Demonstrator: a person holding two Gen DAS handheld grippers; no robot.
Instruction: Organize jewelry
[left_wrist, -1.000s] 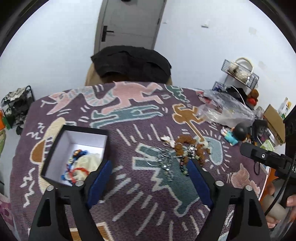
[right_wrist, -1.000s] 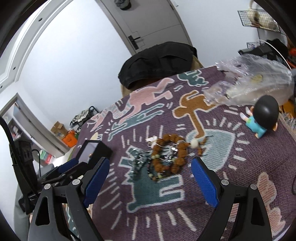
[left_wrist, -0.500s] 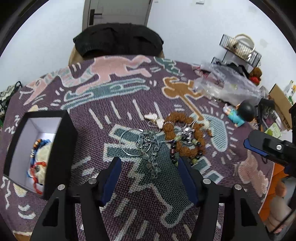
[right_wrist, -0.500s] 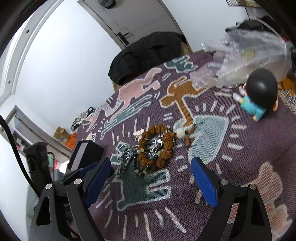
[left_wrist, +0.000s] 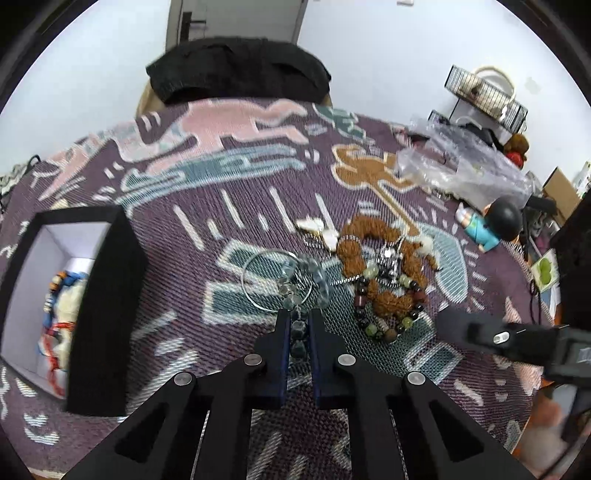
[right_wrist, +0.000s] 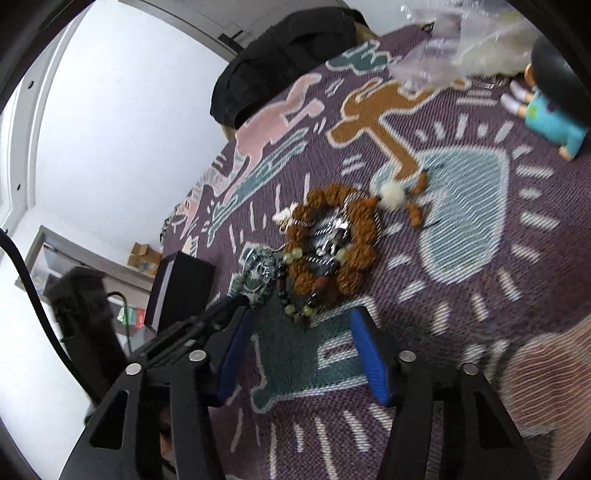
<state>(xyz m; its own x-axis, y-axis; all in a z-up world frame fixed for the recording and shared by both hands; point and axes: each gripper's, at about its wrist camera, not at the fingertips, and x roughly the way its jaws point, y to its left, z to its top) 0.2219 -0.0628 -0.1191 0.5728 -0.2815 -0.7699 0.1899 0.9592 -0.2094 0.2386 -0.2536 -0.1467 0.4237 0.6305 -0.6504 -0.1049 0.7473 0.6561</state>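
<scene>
My left gripper (left_wrist: 297, 325) is shut on the near end of a grey-green bead bracelet (left_wrist: 308, 275) that lies on the patterned cloth, tangled with a thin silver hoop (left_wrist: 258, 284). To its right lies a brown seed-bead bracelet (left_wrist: 380, 254) with a dark and green bead strand (left_wrist: 388, 325). An open black box (left_wrist: 70, 295) with white lining at the left holds colourful jewelry (left_wrist: 59, 314). My right gripper (right_wrist: 301, 317) is open, low, just short of the pile; the brown bracelet (right_wrist: 336, 240) and grey-green bracelet (right_wrist: 258, 273) lie beyond its fingers.
A clear plastic bag (left_wrist: 461, 162) and a small doll with a black head (left_wrist: 491, 225) lie at the right. A black garment on a chair (left_wrist: 236, 70) is behind the table. The black box shows in the right wrist view (right_wrist: 181, 288), behind the left gripper.
My left gripper moved forward to the pile and closed on the grey-green bracelet. My right gripper moved down and closer to the pile and narrowed somewhat while staying open.
</scene>
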